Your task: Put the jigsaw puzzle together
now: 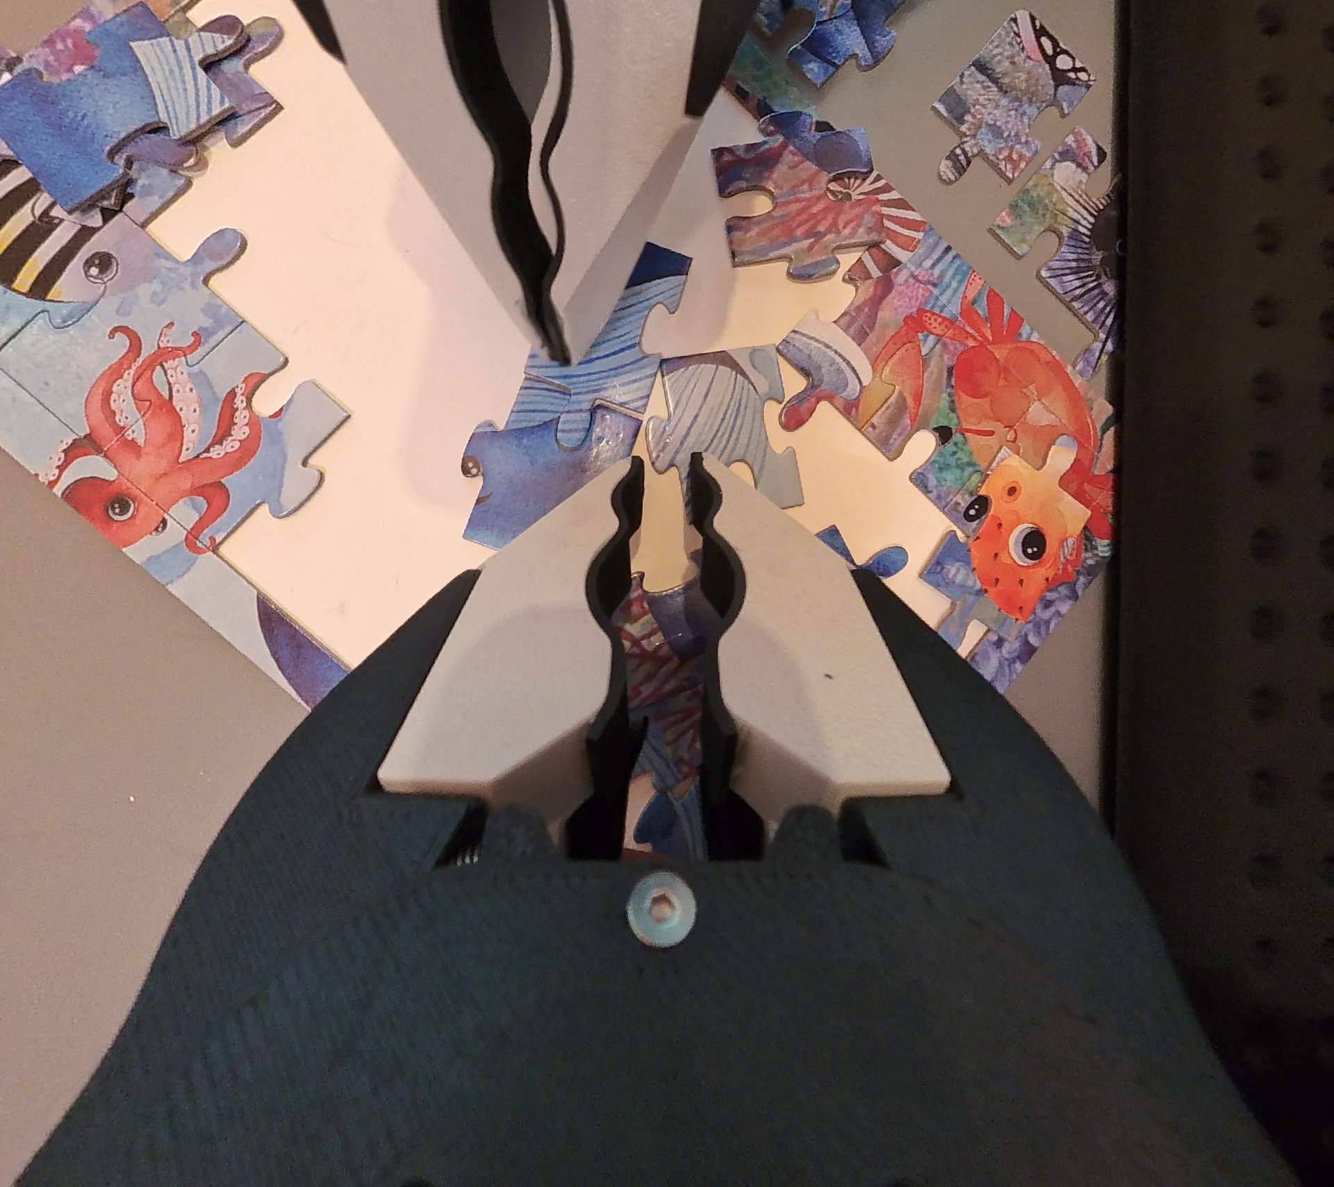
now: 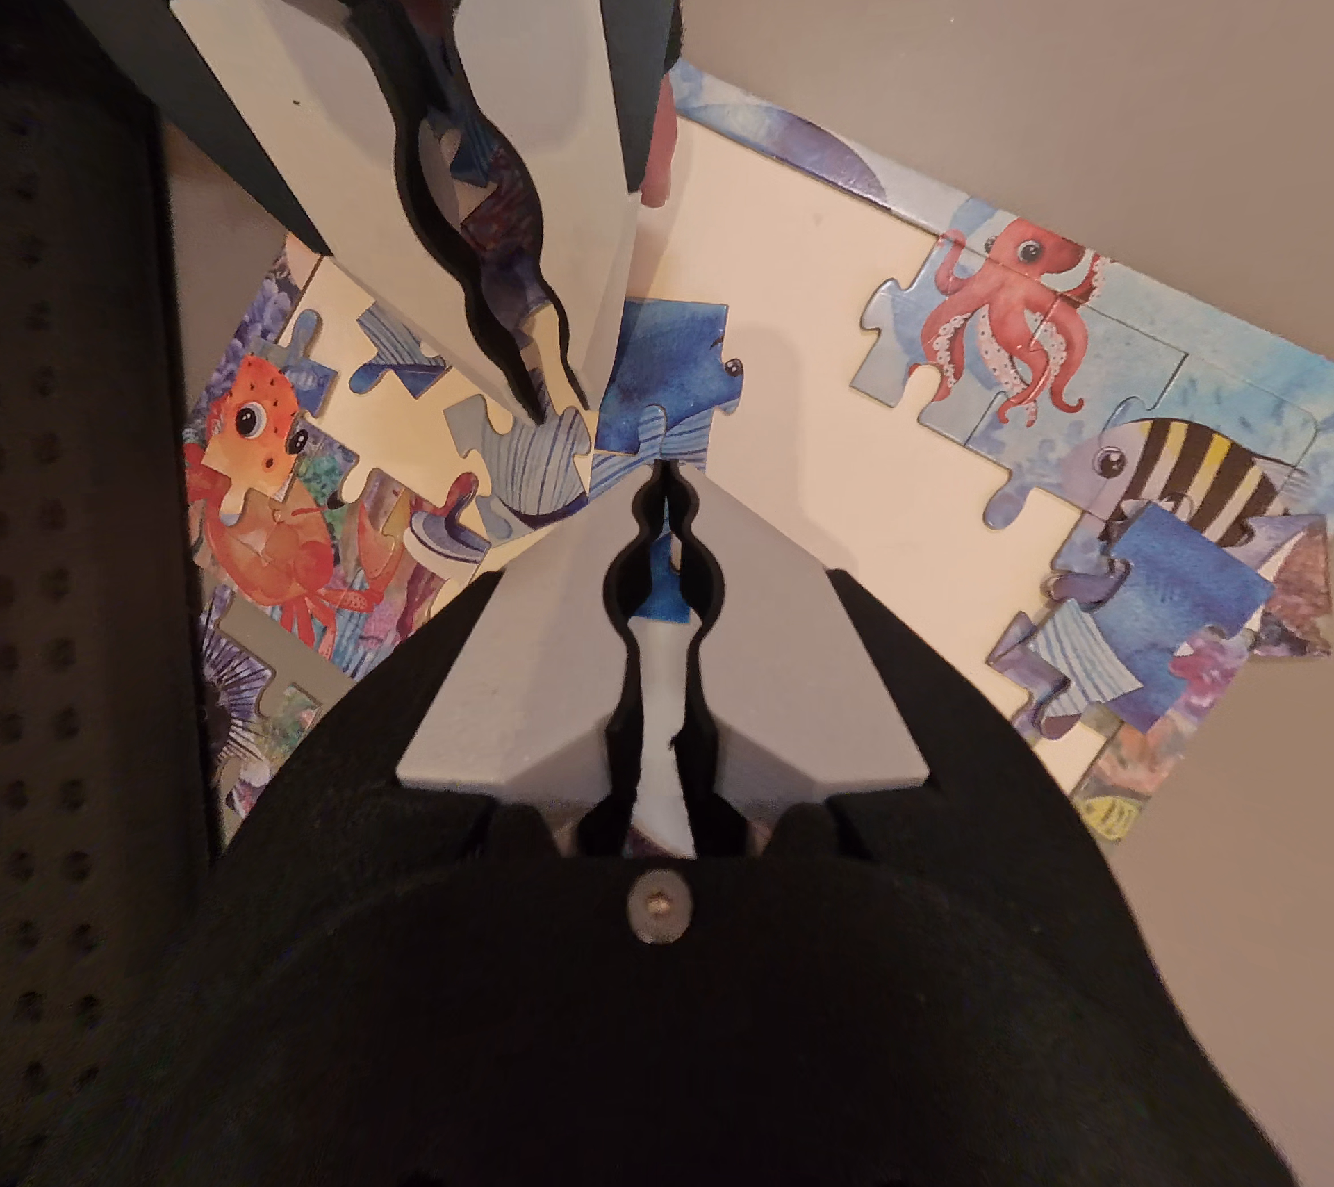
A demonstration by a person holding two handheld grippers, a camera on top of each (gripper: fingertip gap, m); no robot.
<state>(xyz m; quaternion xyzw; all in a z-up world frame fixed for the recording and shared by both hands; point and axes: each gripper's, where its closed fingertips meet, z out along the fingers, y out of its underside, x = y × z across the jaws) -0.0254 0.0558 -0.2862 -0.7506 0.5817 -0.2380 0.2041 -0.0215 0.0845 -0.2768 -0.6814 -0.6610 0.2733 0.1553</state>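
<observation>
A: Where is the left gripper [image 1: 665, 463]?

B: Lower centre of the left wrist view, tips down over a pale striped whale piece [image 1: 722, 423]. Its jaws stand a narrow way apart with nothing between them, so released.

A: And the right gripper [image 2: 665, 466]?

B: Bottom centre of the right wrist view. Its jaws are pressed all but together at the tips, right at the edge of a blue whale-face piece [image 2: 671, 372]. Whether they pinch that piece, I cannot tell (the tips hide the contact).

A: The puzzle itself?

B: A cream puzzle board [image 1: 346, 257] lies askew on a grey table [image 1: 108, 683]. In the left wrist view an assembled red octopus section [image 1: 159, 430] sits at the left edge of the frame, a striped fish [image 1: 43, 242] above it. At the right, an orange crab and fish section [image 1: 1010, 430] is joined along the board's border. The two whale pieces lie in the middle, just beside each other.

A: Loose ones?

B: A few off the board at upper right: a blue piece [image 1: 844, 11] and a grey patterned piece [image 1: 1010, 98], apart from each other.
</observation>
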